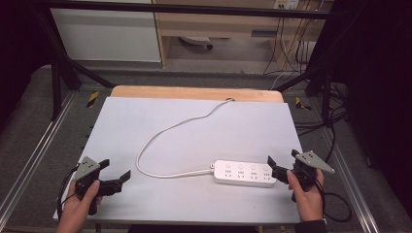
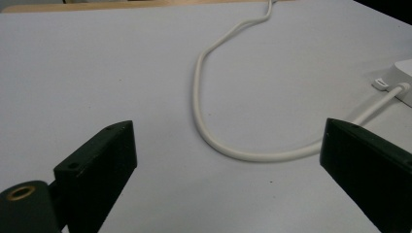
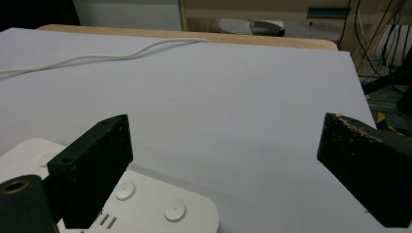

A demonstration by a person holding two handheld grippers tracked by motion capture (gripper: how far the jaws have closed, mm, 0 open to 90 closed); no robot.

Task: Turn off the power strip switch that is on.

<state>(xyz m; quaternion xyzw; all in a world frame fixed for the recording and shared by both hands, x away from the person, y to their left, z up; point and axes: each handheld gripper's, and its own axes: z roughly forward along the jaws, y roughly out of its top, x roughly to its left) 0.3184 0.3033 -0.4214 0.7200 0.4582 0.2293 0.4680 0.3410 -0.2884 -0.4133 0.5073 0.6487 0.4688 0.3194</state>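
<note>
A white power strip (image 1: 244, 173) with several sockets lies on the white table top (image 1: 194, 126), near the front right. Its white cable (image 1: 160, 138) loops left and runs to the far edge. My right gripper (image 1: 283, 162) stands open just past the strip's right end; the strip's corner (image 3: 145, 204) lies below its left jaw. My left gripper (image 1: 115, 170) stands open at the front left, with nothing between its jaws. In the left gripper view the cable (image 2: 204, 121) curves ahead, and the strip's end (image 2: 401, 80) is at the right edge.
A wooden board edge (image 1: 194, 92) runs along the table's far side. Black frame bars (image 1: 68, 73) and metal rails flank the table. Loose black cables (image 1: 335, 121) lie on the floor at the right, and cabinets stand behind.
</note>
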